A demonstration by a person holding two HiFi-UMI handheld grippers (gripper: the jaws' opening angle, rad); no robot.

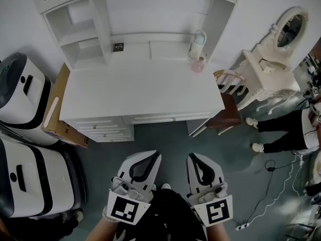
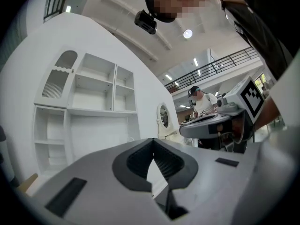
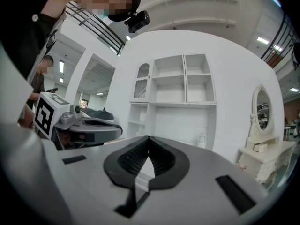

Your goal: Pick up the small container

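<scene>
Nearest, low over the grey-green floor [image 1: 168,134]: left gripper [image 1: 156,154] and right gripper [image 1: 191,157], side by side, marker cubes toward the person's body, tips toward the desk. Jaws of both pressed fully together, ridged pads meeting at the tip, nothing gripped. Each gripper visible in the other's view, level with it.

Just beyond the tips: white desk [image 1: 140,92], with drawers [image 1: 108,133] along its front edge. Against the desk's left end, a leaning cardboard box [image 1: 62,119]. Left of that, two white-and-black machines [image 1: 22,97], one behind the other.

At the desk's back right corner: small container [image 1: 198,65], pink and rounded, well apart from both grippers. Just behind it, a white bottle [image 1: 199,43] standing upright against the back panel; touching or not, impossible to tell. Rest of the desktop between the front edge and the container plain white.

Along the desk's back edge: white shelving [image 1: 85,29] with open compartments, and a small dark socket plate [image 1: 118,47] on the panel below.

Off the desk's right end: a wooden chair [image 1: 228,104], then a white vanity table [image 1: 268,74] with an oval mirror [image 1: 292,29]. Farther right, on the floor, a person's legs [image 1: 286,132] in dark trousers and white shoes, and a white cable [image 1: 273,185] trailing to a power strip.
</scene>
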